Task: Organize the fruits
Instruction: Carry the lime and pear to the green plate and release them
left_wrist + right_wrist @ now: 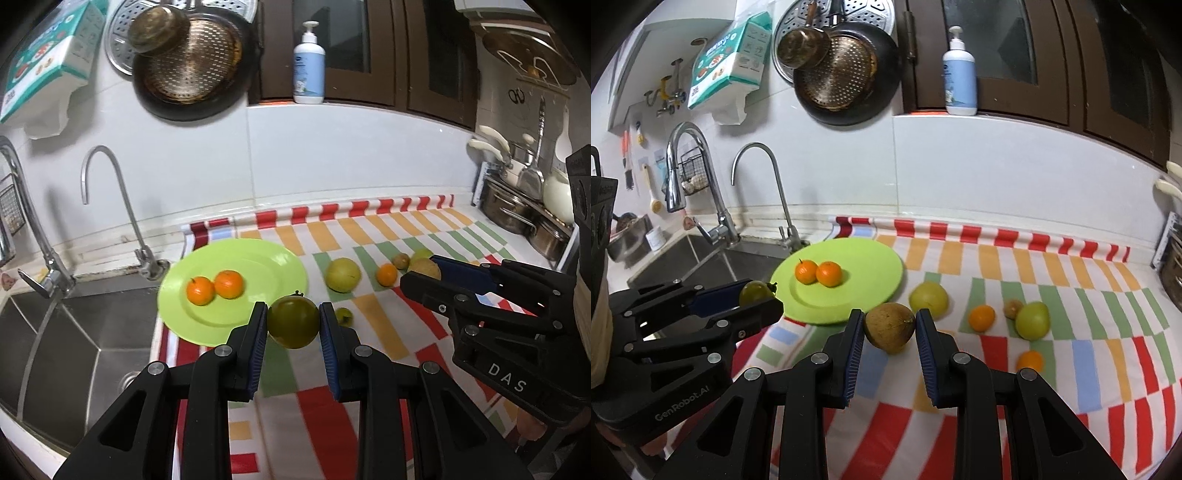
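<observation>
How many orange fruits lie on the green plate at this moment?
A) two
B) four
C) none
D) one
A: two small oranges sit side by side on the green plate; the other oranges lie on the striped cloth, off the plate.

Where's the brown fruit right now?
The brown fruit is clamped in the right gripper, centre of the right wrist view, off the cloth, just right of the green plate and in front of a yellow-green fruit.
</observation>
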